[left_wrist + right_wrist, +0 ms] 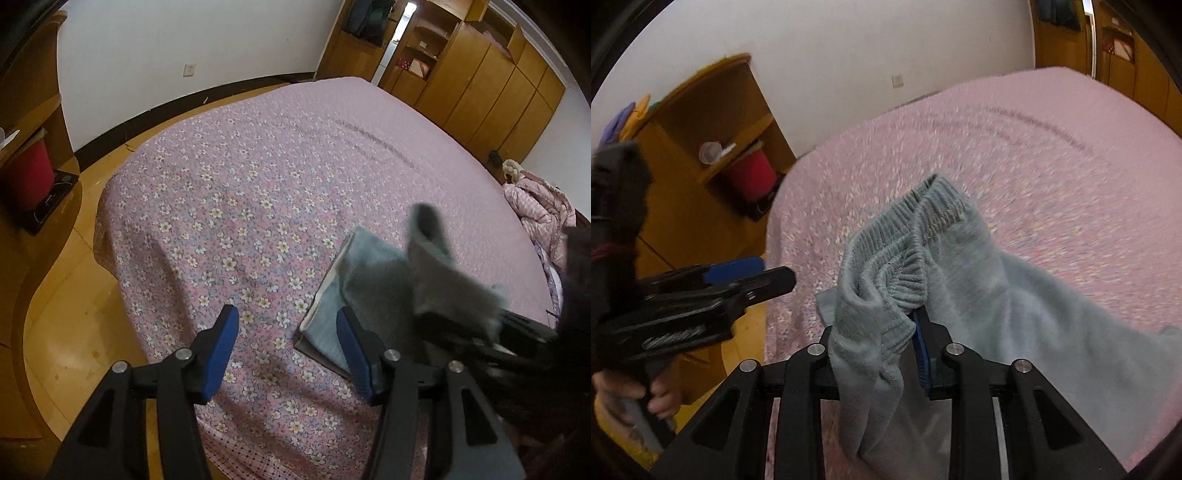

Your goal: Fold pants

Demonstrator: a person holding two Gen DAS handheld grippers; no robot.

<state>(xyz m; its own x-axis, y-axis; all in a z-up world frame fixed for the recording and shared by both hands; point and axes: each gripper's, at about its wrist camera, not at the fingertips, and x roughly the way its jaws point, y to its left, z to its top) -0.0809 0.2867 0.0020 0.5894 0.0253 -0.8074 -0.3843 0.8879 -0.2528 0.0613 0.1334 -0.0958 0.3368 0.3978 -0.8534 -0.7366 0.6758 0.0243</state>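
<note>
Right gripper pinches the ribbed cuffs of the grey pants above the bed; left gripper hangs spread and empty beside the pants

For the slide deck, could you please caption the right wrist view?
Right gripper clamps the ribbed cuffs of light grey-blue fleece pants above a pink floral bedspread, open left gripper alongside.
</note>
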